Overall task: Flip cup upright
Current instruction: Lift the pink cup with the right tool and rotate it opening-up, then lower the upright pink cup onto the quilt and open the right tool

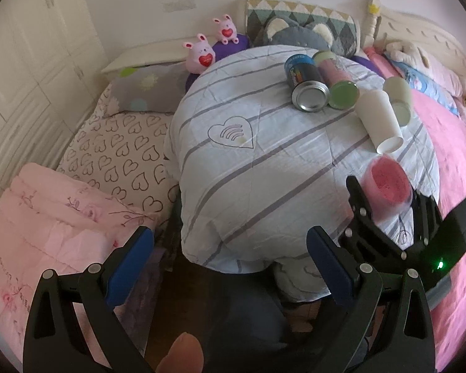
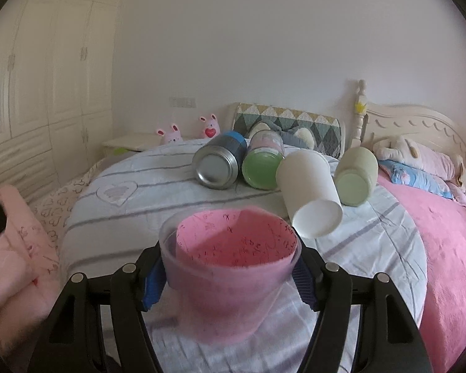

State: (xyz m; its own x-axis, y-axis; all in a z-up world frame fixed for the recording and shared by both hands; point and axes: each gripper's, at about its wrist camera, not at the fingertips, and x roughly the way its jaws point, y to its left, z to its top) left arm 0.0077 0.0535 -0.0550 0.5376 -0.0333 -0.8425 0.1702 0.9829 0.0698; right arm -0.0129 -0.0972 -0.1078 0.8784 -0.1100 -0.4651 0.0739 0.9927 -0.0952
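Note:
A clear plastic cup with a pink paper lining (image 2: 230,264) stands mouth up, clamped between the blue pads of my right gripper (image 2: 230,276) just above the striped quilt (image 2: 146,192). The same cup (image 1: 388,186) and the right gripper (image 1: 385,208) show at the right of the left wrist view. My left gripper (image 1: 230,264) is open and empty, low over the near edge of the quilt, to the left of the cup.
Several containers lie on their sides further back: a metal can (image 2: 220,161), a green-bottomed jar (image 2: 264,161), a white paper cup (image 2: 310,192) and a pale green cup (image 2: 357,177). Pillows, plush toys (image 1: 202,52), a folded pink blanket (image 1: 46,233) and a pink bedspread (image 2: 444,242) surround the quilt.

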